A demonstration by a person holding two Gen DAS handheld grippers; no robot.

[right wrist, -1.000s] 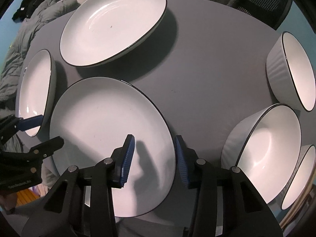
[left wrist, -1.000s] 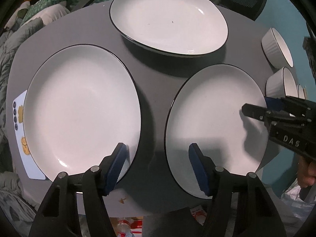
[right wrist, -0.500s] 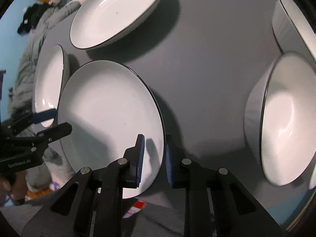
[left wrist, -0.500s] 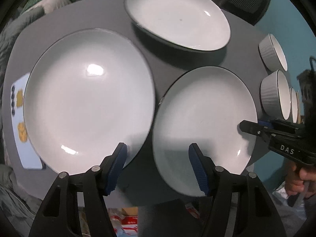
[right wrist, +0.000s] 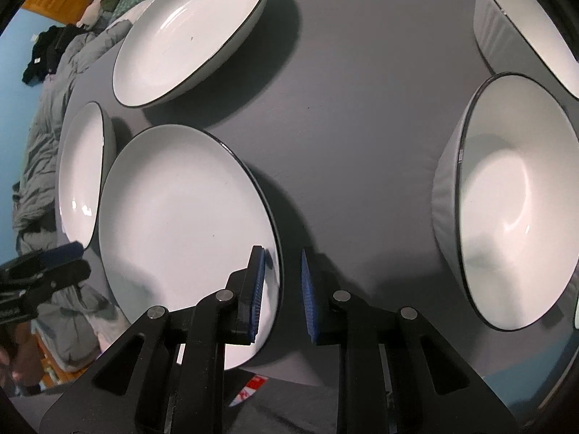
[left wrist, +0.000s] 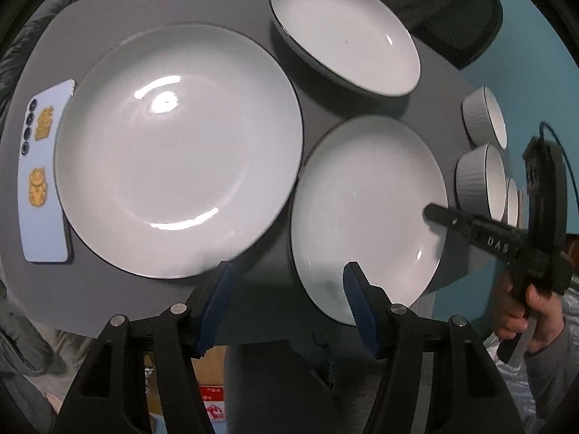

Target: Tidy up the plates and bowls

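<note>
Three white black-rimmed plates lie on a grey table (left wrist: 144, 7): a large plate (left wrist: 177, 148) on the left, a smaller plate (left wrist: 365, 209) on the right, a deep plate (left wrist: 343, 32) at the back. My right gripper (right wrist: 281, 282) is shut on the smaller plate's (right wrist: 181, 224) right rim, one pad above it and one below. It also shows in the left wrist view (left wrist: 434, 213) at that rim. My left gripper (left wrist: 289, 303) is open and empty, above the table's near edge between the two front plates.
Ribbed white bowls (left wrist: 485, 115) (left wrist: 479, 177) stand at the table's right side; in the right wrist view the nearest bowl (right wrist: 506, 199) is close on the right. A phone (left wrist: 45, 173) lies at the left edge. An office chair (left wrist: 452, 11) stands behind.
My right gripper has narrowed onto the smaller plate's rim. The left gripper has pulled back and up, so the plates look farther away.
</note>
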